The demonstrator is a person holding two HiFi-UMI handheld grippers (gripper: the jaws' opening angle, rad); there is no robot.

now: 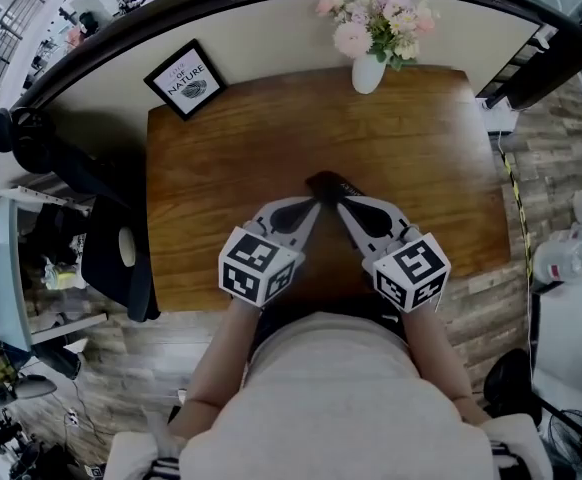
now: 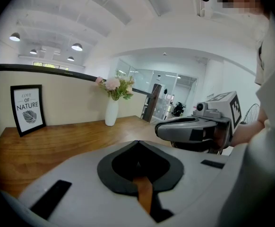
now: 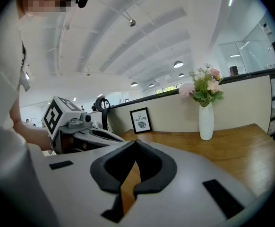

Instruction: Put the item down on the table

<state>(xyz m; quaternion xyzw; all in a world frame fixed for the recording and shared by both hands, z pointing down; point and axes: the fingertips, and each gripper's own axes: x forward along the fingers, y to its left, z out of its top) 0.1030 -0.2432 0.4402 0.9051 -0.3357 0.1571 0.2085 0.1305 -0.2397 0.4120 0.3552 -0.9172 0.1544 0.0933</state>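
- Here, a flat black oblong item [image 1: 327, 182] lies on the brown wooden table [image 1: 421, 168], near its middle and just beyond the tips of both grippers.
- The grey left gripper [image 1: 312, 202] has its dark-padded jaws pressed together tip to tip. The left gripper view shows nothing between them, only table wood through the gap behind the tips.
- The grey right gripper [image 1: 340, 205] is likewise closed on nothing, and its tips meet in the right gripper view.
- Both grippers angle inward, so their tips sit close together by the item's near end. Whether either tip touches the item cannot be told.
- A white vase of pink flowers [image 1: 368, 72] stands at the table's far edge.
- A black-framed print [image 1: 185, 79] stands at the far left corner.
- The vase and the print are both well apart from the item.
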